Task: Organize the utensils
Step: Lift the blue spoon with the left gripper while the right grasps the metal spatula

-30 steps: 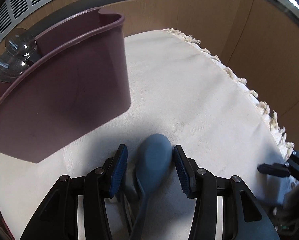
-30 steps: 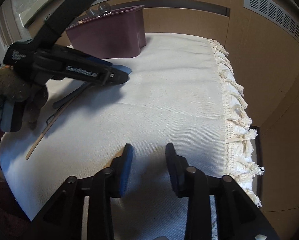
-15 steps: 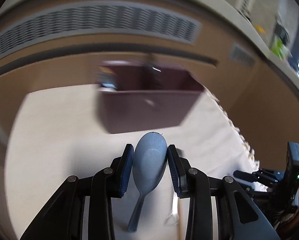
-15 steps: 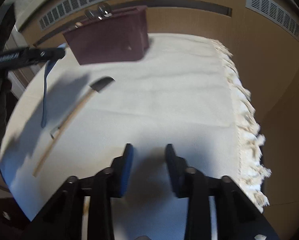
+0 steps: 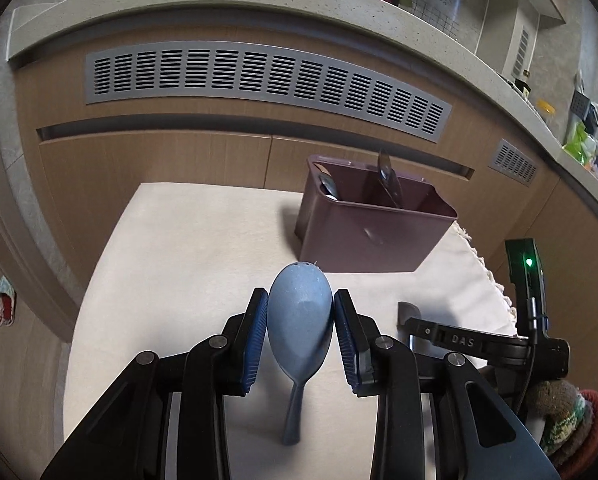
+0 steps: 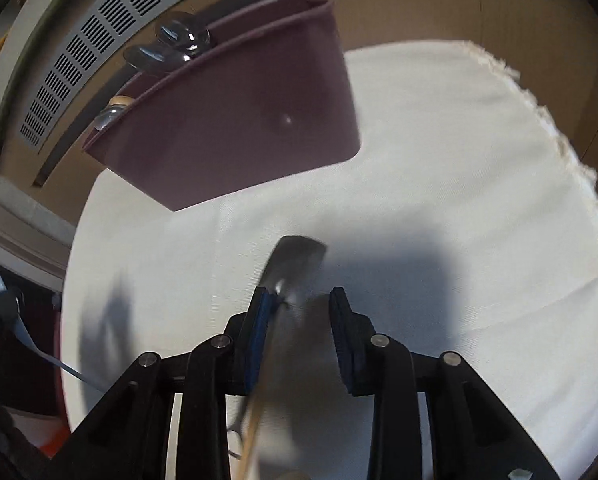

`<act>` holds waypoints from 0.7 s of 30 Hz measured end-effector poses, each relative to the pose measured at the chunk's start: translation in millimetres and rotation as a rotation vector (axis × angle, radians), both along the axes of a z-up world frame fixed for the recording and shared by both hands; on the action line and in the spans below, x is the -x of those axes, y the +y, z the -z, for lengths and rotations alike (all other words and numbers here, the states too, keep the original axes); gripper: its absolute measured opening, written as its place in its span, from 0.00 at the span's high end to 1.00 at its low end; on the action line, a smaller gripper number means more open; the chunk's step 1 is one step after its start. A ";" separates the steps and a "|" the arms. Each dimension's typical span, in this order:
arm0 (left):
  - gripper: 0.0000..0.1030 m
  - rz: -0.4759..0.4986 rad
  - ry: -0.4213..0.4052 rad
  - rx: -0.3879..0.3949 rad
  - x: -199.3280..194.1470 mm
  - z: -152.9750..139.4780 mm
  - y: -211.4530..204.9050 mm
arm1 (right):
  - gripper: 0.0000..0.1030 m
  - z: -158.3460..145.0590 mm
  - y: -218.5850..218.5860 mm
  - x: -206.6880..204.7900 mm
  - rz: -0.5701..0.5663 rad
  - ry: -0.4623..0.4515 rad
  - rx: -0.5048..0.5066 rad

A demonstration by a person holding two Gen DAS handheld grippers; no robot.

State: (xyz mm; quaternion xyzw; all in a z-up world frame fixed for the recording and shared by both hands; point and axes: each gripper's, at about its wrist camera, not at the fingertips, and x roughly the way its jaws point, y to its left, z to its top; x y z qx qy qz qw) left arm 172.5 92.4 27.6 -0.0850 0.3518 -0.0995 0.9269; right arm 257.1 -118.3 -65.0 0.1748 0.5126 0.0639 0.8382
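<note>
My left gripper [image 5: 300, 312] is shut on the bowl of a blue spoon [image 5: 299, 320] and holds it above the white cloth [image 5: 187, 264], handle hanging down. The maroon utensil holder [image 5: 375, 232] stands ahead to the right with spoons inside. In the right wrist view my right gripper [image 6: 297, 308] is open low over a metal spatula [image 6: 295, 264] with a wooden handle that lies on the cloth [image 6: 459, 152], its blade between the fingers near the left pad. The holder [image 6: 239, 120] stands just beyond.
Wood cabinet fronts with a grey vent grille [image 5: 259, 80] rise behind the table. The cloth's fringed edge [image 6: 571, 152] runs along the right side. The right gripper's body [image 5: 479, 344] shows at the lower right of the left wrist view.
My left gripper has lifted the blue spoon off the cloth and pulled back from the holder. My right gripper has moved forward and left over the spatula.
</note>
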 end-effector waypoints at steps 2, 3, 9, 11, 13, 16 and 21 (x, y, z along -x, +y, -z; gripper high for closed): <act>0.67 0.002 0.002 0.013 -1.9 1.5 3.1 | 0.71 -1.3 12.4 -4.1 0.004 -0.013 0.035; 0.67 0.002 0.003 0.015 -2.0 2.2 4.5 | 0.71 -1.1 19.2 -7.5 -0.002 -0.018 0.066; 0.67 -0.001 0.009 0.023 -4.8 2.8 4.1 | 0.68 -1.1 49.5 -21.6 0.008 -0.060 0.256; 0.67 -0.004 0.011 0.017 -3.6 2.1 3.3 | 0.67 -0.2 63.5 -26.5 -0.023 -0.080 0.345; 0.67 -0.005 0.013 0.014 -3.1 0.9 1.7 | 0.68 -0.5 71.1 -26.2 -0.073 -0.118 0.398; 0.67 0.000 0.016 0.008 -2.0 -1.0 -0.9 | 0.70 -1.8 74.5 -19.9 -0.182 -0.181 0.455; 0.67 0.027 0.021 0.001 0.0 -4.5 -11.8 | 0.72 -32.9 45.5 7.8 -0.219 -0.281 0.392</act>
